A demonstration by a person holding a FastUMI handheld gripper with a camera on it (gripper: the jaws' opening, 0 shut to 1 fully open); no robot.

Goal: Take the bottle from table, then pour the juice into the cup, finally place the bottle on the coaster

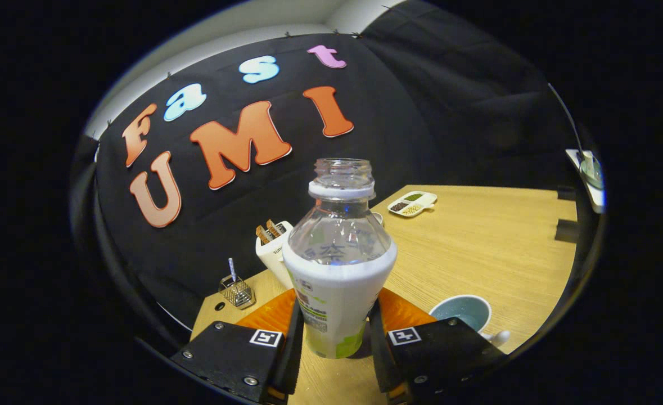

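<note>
A: Tongs status?

B: Clenched on the bottle. Both fingers press its lower body, one on each side. Black finger on the left, its twin on the right, orange pieces behind each. A square black-and-white marker tag sits on each finger block.

A: Bottle state?

B: Upright between the fingers, cap off, neck open. Clear plastic on top, white and green wrap label below. Can't tell whether its base touches the bench or hangs just above it.

A: Label text?

B: Print is there but too small and warped to read. Some characters show through the clear shoulder, not legible either.

A: Cup?

B: Cup stands on the bench just right of the right finger, near the bottle. Pale rim, blue-green inside, handle toward the camera. Can't tell if there is liquid in it.

A: Anything beyond?

B: A white box with brown sticks standing in it, just behind the bottle on the left; a few printed letters on its face, cut off by the bottle. Left of it, a small wire basket holding a striped stick, near the bench edge. Far back right, a white divided dish with dark and green fillings, well apart from the bottle.
</note>
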